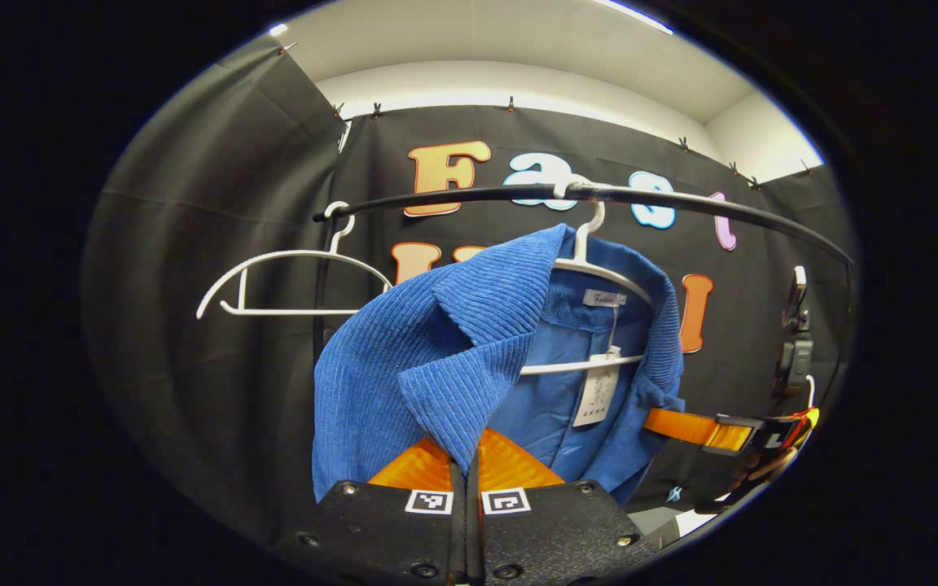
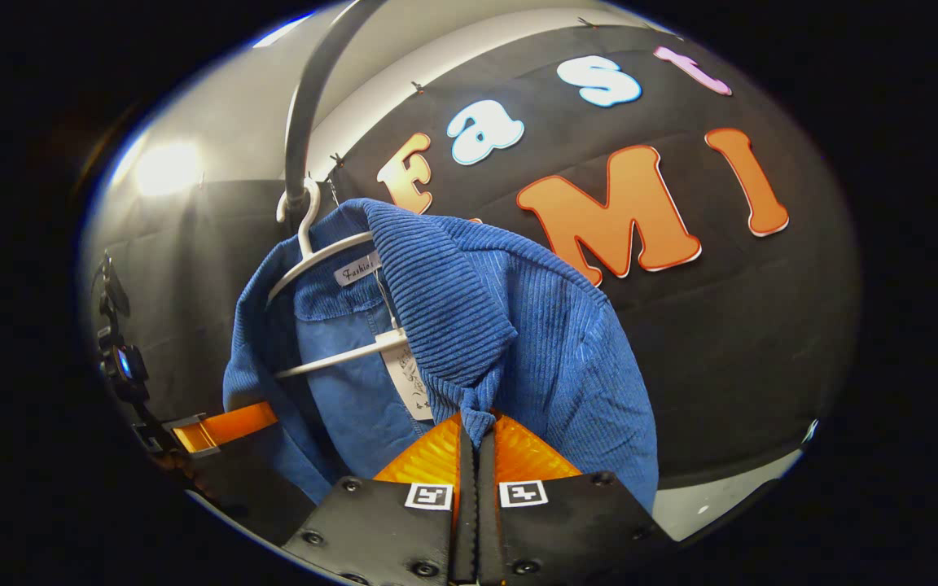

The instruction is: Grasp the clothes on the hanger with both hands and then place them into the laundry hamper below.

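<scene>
Blue jacket (image 1: 428, 350) is gripped at each lapel by left gripper (image 1: 466, 468) and right gripper (image 2: 477, 435), fingers clenched. Hanger (image 1: 591, 268) not yet cleared; hamper placement outstanding.

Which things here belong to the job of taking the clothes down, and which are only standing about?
Job:
- blue corduroy jacket
- white plastic hanger under it
- left gripper, shut on the collar
- right gripper, likewise

Idle:
- empty white hanger
- black curved rail
</scene>
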Demonstrator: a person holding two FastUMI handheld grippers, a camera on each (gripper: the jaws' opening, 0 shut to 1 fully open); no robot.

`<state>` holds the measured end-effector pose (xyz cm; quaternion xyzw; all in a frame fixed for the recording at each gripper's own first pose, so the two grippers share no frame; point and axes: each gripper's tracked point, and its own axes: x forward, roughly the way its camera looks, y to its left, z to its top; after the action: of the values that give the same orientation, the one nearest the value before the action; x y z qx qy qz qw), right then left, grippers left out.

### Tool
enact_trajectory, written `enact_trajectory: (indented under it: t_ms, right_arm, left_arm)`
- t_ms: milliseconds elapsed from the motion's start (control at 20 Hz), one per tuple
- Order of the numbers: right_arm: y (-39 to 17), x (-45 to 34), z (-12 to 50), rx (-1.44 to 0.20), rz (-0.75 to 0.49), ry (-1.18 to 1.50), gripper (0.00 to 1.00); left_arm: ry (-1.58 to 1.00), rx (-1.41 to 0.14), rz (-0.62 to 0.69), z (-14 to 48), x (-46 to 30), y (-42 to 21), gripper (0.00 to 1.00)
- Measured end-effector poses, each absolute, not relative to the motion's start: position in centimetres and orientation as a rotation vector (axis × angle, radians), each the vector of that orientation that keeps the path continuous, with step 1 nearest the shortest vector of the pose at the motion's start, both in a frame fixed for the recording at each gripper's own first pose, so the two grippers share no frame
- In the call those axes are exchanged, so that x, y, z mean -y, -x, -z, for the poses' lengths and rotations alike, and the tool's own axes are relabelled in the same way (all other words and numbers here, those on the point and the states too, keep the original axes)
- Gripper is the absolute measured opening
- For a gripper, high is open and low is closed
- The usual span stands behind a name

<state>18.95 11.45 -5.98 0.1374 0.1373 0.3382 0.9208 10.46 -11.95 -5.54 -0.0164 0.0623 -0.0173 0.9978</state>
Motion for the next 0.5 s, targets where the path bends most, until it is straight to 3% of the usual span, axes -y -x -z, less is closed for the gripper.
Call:
enact_trajectory:
  t_ms: [500]
  right_arm:
    - [-16.9,-11.7,1.2,-0.365,-0.898,-0.754,0.08]
  left_arm:
    - [0.091,-0.033,0.081,-1.4,11.0,-7.7,0.0]
